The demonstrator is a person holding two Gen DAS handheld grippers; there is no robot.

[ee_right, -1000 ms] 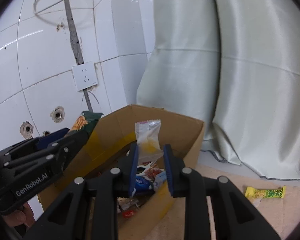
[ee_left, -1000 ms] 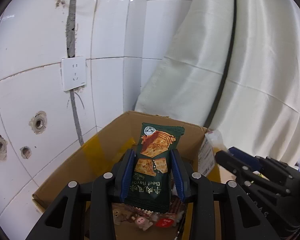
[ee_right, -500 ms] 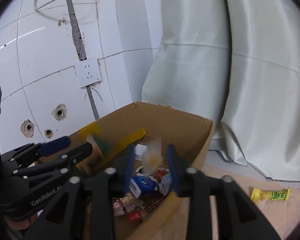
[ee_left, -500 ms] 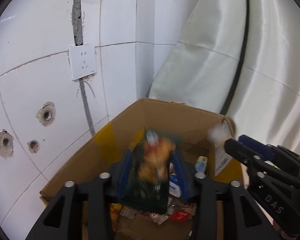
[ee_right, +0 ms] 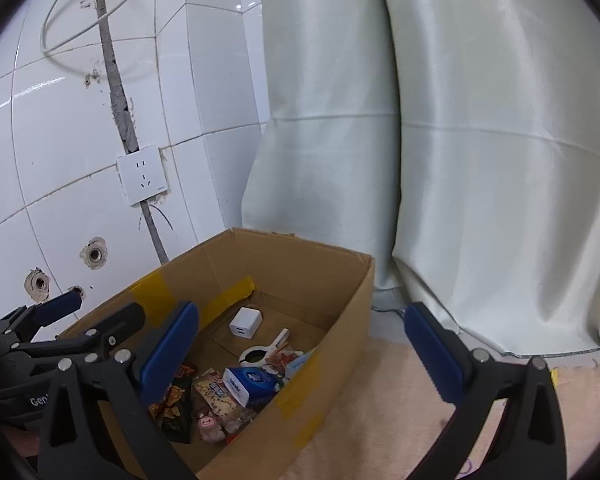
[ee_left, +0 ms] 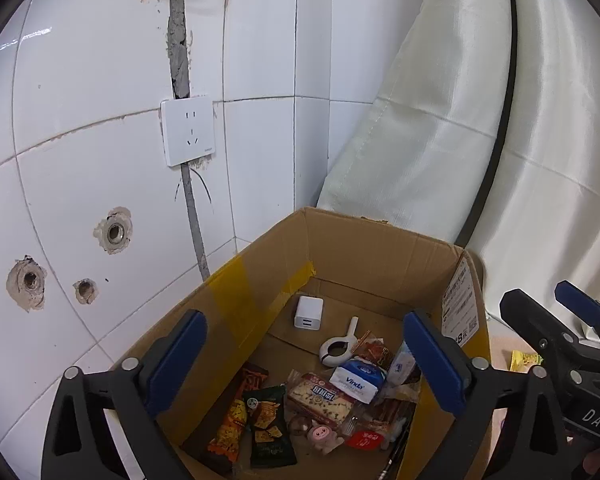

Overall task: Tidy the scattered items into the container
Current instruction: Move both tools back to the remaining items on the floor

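The open cardboard box (ee_left: 380,248) (ee_right: 300,244) stands in the corner below both grippers. My left gripper (ee_left: 306,354) hangs over it, jaws opening, with nothing between them. The green beef-flavour packet (ee_left: 270,420) (ee_right: 176,412) lies flat on the box floor. My right gripper (ee_right: 302,346) is over the box's right side, jaws also opening and empty. Inside the box lie a blue tissue pack (ee_left: 358,380) (ee_right: 252,384), a white charger (ee_left: 309,312), a white clip (ee_left: 338,346), a pink pig toy (ee_left: 322,436) and several snack packets.
A white tiled wall with a socket (ee_left: 187,132) and drill holes stands behind the box. A pale curtain (ee_right: 460,160) hangs to the right. A yellow-green packet (ee_left: 526,360) lies on the beige mat (ee_right: 380,400) right of the box.
Both grippers went from shut to wide open. The green packet dropped out of the left one into the box, and the small clear bag dropped out of the right one.
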